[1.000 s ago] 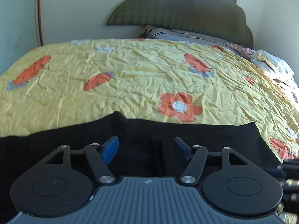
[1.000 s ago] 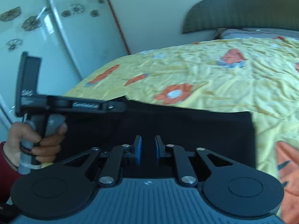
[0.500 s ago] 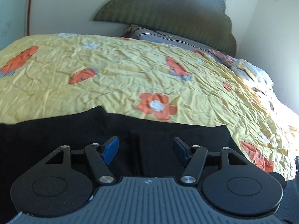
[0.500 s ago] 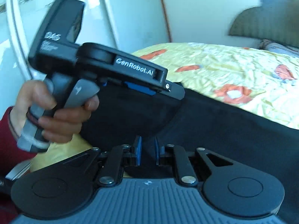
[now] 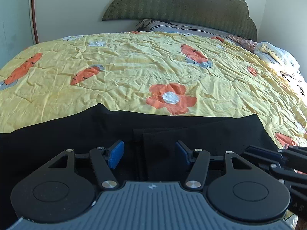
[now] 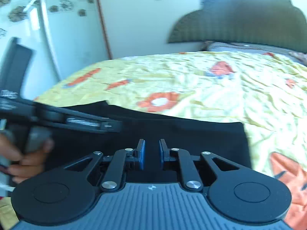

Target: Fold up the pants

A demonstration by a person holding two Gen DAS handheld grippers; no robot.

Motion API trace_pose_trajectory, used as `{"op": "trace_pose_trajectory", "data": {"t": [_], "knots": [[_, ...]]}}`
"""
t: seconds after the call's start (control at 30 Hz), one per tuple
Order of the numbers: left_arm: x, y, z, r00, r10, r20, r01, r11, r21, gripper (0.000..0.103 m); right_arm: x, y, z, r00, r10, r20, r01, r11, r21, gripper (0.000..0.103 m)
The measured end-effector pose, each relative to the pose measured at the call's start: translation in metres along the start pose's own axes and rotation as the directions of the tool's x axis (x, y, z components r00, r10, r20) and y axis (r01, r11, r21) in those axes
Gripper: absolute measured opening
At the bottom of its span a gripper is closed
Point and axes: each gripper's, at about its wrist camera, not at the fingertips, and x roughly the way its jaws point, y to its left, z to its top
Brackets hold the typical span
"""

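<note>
The black pants (image 5: 191, 132) lie flat along the near edge of the bed, with a folded layer whose edge runs between my left fingers. My left gripper (image 5: 149, 153) is open just above the pants and holds nothing. My right gripper (image 6: 151, 153) hovers over the pants (image 6: 201, 134) near their right end, its blue pads a narrow gap apart with nothing between them. The left gripper's body and the hand holding it show at the left of the right wrist view (image 6: 57, 117). Part of the right gripper shows at the right edge of the left wrist view (image 5: 278, 159).
A yellow bedspread (image 5: 134, 67) with orange flowers covers the bed. A dark green headboard (image 5: 182, 5) and a grey pillow (image 5: 182, 28) are at the far end. A white patterned bundle (image 5: 276, 57) lies at the far right. A white wardrobe (image 6: 57, 28) stands to the left.
The right gripper swung right, away from the left gripper, and its pads parted slightly. The left gripper stayed open over the pants, its view shifting back left.
</note>
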Motion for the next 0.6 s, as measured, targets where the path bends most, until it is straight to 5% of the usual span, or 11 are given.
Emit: {"op": "trace_pose_trajectory", "data": {"t": [0.2,0.33,0.6], "knots": [[-0.005,0.001,-0.010,0.998,0.070,0.005,-0.070,0.998,-0.002,0.071,0.010,-0.007,-0.018,0.997,-0.063,-0.034,0.062,0.998,-0.021,0.033],[-0.010,0.005,-0.018,0.995,0.098,0.005,-0.098,0.995,-0.015,0.080,0.010,-0.003,-0.024,0.998,-0.060,-0.037,0.058,0.996,-0.069,0.069],[-0.027,0.023,-0.032,0.986,0.164,0.019,-0.162,0.985,-0.058,0.082,0.013,0.003,-0.025,0.996,-0.088,-0.024,0.085,0.992,-0.093,0.075]]}}
